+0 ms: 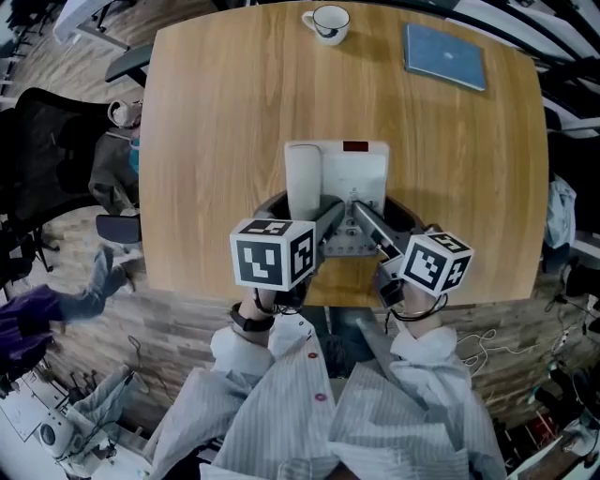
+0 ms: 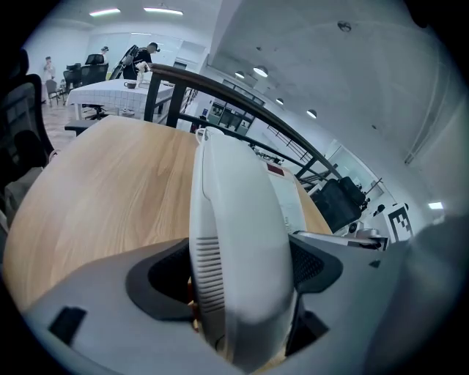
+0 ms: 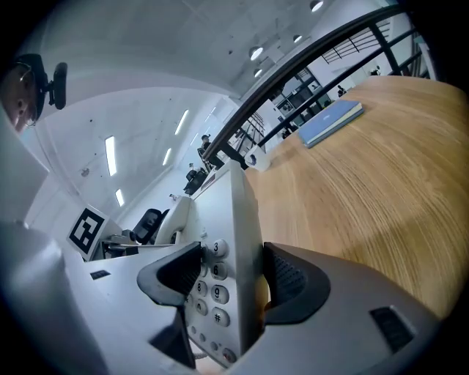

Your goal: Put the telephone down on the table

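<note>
Left tongs [image 2: 240, 271] clamped on phone [image 1: 337, 178] at handset [image 1: 303, 178]; right tongs [image 3: 231, 278] clamped at keypad [image 3: 209, 293]. Lower level onto counter [image 1: 216, 122]; release both together once base sits flat.

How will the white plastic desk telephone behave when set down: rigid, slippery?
Probably rigid: the white plastic desk telephone shows no bending where the right hand-held gripper clamps it. Its smooth shell may slip. The white handset, clamped by the left hand-held gripper, could come loose.

Cup [image 1: 327, 23] and blue book [image 1: 445, 56] — well apart.
</note>
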{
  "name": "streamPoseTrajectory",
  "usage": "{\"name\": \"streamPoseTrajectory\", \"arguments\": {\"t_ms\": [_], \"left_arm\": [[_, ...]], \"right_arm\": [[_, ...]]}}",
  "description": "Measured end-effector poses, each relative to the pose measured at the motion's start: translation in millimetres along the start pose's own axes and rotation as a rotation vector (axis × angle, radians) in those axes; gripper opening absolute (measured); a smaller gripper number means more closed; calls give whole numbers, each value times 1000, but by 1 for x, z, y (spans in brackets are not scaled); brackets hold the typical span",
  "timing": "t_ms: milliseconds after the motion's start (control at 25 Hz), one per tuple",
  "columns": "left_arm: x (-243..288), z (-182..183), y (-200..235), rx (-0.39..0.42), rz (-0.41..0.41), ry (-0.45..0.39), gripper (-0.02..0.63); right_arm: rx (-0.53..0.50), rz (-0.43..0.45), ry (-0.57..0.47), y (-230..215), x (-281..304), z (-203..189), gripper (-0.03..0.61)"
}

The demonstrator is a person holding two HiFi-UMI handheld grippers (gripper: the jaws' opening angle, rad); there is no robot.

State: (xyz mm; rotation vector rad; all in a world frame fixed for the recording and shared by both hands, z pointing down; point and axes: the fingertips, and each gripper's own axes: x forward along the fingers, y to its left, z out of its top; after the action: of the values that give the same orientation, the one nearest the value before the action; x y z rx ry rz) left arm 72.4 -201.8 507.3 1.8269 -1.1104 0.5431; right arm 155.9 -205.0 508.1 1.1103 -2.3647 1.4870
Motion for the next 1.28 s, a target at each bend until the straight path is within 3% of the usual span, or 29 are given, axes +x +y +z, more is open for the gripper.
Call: {"name": "streamPoseTrajectory", "arguments": {"t_ms": [800,1280], "left_arm": [[63,-10,46,-30,6,111,393],[82,-20,51,-48,-2,125,393]], "right_arm": [[100,-48,55,-54,53,-18,265],[77,-68,57,-71,60,-25,267]]}}
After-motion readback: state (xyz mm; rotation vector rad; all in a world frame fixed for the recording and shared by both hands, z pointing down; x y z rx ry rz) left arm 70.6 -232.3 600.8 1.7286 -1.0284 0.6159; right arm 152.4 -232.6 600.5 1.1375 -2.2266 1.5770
